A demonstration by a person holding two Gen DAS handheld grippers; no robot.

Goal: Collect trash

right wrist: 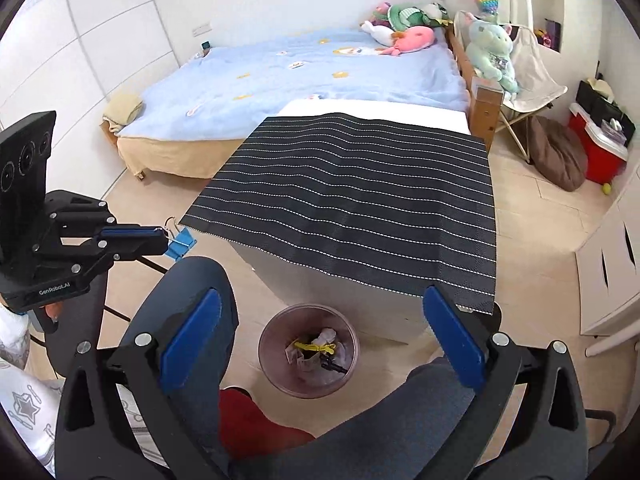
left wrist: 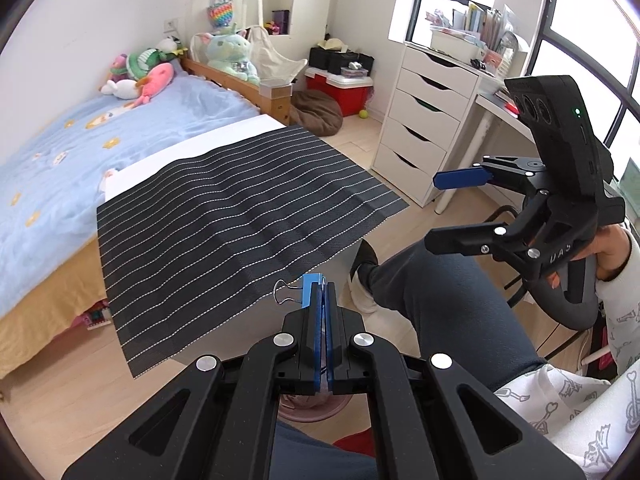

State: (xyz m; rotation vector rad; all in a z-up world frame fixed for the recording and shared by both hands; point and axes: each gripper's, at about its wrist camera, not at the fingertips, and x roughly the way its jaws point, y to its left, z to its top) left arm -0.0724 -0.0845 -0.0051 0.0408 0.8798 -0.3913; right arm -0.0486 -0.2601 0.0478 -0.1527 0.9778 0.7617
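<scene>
Left gripper (left wrist: 322, 296): black jaws with blue pads, clamped on a binder clip.
Binder clip (right wrist: 181, 240): blue folded metal body with wire loop handles, held in the air above the person's knee; body points away from the fingertips, toward the table.
Right gripper (right wrist: 320, 332): jaws wide apart, holding nothing.
Trash bin (right wrist: 276, 330): round, translucent, on wooden floor beside the table, crumpled scraps inside.
Table mat (right wrist: 352, 200): dark woven, white dashed stripes, rippled.

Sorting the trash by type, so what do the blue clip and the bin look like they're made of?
Binder clip: painted blue metal body, by its flat folded faces, with shiny bare wire handles. Bin: probably plastic, tinted and translucent, since the rubbish shows faintly through its glossy wall.
</scene>
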